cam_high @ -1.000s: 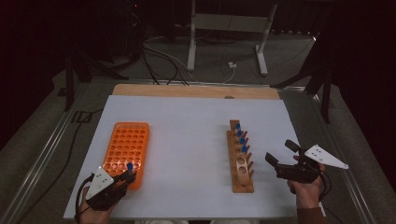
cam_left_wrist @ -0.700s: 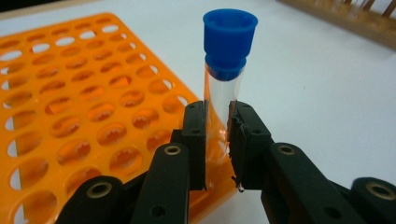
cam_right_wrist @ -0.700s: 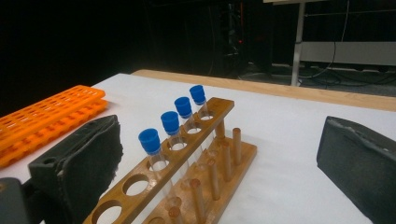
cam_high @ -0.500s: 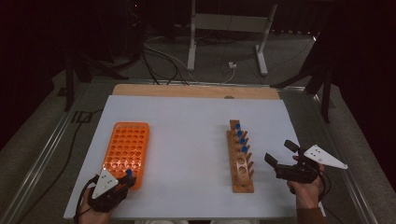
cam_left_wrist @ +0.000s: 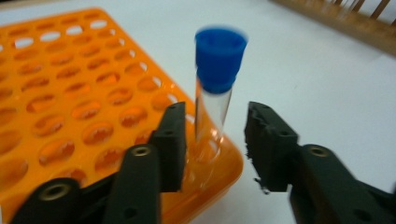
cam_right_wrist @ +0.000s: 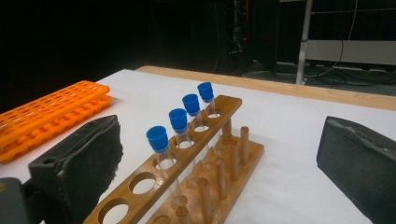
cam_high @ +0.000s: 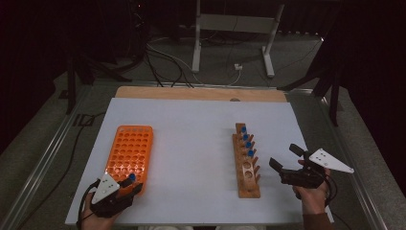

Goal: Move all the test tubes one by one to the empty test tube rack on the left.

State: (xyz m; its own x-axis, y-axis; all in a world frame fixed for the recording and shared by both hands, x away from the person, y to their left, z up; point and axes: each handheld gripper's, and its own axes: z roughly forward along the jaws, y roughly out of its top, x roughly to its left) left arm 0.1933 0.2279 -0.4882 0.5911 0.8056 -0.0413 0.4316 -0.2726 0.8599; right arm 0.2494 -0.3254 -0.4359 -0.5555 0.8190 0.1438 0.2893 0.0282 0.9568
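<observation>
Here, stood a blue-capped tube (cam_left_wrist: 214, 93) upright in a near corner hole of the orange rack (cam_high: 128, 151), at the bench's (cam_high: 191, 124) left. Flanked it with the left gripper (cam_left_wrist: 212, 140), fingers (cam_left_wrist: 170, 144) just opened and parted a little, neither pad pressing the glass. Held the right gripper (cam_high: 283, 158) low beside the wooden rack (cam_right_wrist: 187, 163), fingers spread wide around nothing. Kept four more capped tubes (cam_right_wrist: 180, 126) in a row in that wooden rack, well apart from the orange one.
</observation>
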